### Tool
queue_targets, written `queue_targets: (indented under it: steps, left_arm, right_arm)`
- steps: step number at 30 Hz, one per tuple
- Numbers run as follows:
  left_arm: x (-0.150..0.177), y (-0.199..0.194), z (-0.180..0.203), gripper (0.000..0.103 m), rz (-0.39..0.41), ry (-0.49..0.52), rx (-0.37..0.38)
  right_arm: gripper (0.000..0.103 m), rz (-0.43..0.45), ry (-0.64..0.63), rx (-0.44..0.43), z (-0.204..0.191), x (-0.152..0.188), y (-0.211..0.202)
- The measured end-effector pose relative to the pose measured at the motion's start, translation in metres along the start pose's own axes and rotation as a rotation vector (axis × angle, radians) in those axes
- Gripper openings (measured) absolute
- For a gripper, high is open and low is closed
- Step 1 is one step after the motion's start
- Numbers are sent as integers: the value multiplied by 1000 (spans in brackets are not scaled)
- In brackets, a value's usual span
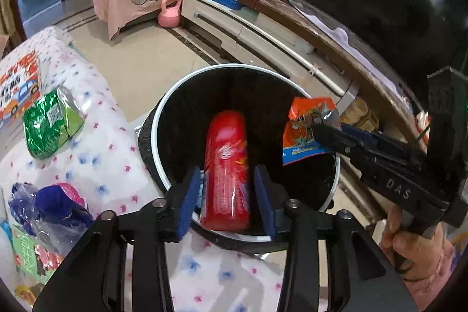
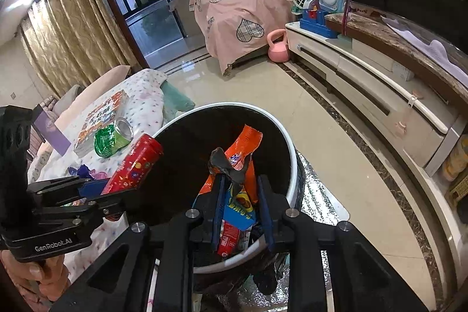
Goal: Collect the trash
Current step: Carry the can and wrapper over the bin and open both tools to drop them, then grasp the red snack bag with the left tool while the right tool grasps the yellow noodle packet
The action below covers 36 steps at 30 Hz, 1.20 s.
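Observation:
A round bin (image 1: 234, 67) with a black liner and white rim stands beside the table; it also shows in the right wrist view (image 2: 288, 136). My left gripper (image 1: 228, 189) is shut on a red snack canister (image 1: 226, 165) and holds it over the bin's mouth; the canister shows in the right wrist view (image 2: 133, 165) too. My right gripper (image 2: 241, 203) is shut on an orange snack wrapper (image 2: 238, 165) and holds it over the bin; the wrapper shows in the left wrist view (image 1: 307, 133).
The table has a flowered white cloth (image 1: 96, 160). On it lie a green crumpled packet (image 1: 49, 125), a blue and pink wrapper (image 1: 58, 206), a printed box (image 1: 17, 89). A long TV cabinet (image 2: 380, 95) runs on the right.

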<state>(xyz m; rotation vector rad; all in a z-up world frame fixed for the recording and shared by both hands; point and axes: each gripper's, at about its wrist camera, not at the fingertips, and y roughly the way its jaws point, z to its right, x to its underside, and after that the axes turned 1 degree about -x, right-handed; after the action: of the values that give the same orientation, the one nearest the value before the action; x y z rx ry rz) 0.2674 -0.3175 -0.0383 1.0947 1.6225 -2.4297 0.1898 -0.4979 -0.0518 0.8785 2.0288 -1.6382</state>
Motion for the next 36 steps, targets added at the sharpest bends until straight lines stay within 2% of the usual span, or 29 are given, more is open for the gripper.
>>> queue_targets:
  steps: [2,4,12,14,17,22,27,36]
  left_arm:
    - [2,-4,-5,54,9,-22,5]
    - [5,-10,-8,55,24,-33,14]
    - [36,-50,-27,60,97,-107,21]
    - [50,-63,-36,60,120,-134,13]
    - [69,-76,-48,60,137,-174,12]
    - [100,-99,-70,60,158,-231,3]
    - [133,-124,-94,60,174,-288,-1]
    - [188,-158,-140,60,209,-385,-83]
  right_arm:
    - [41,3,-3,1,0,0,-2]
    - [52,12,2,-3,0,0,-4]
    - [67,39,27,-34,-10,9,-15]
    - [76,51,38,-50,-16,15,-19]
    - [82,63,49,-83,-29,26,-23]
    - [87,90,55,-136,-58,49,-32]
    - [88,76,47,-182,-88,70,-32]
    - [88,20,10,-249,-139,98,-23]
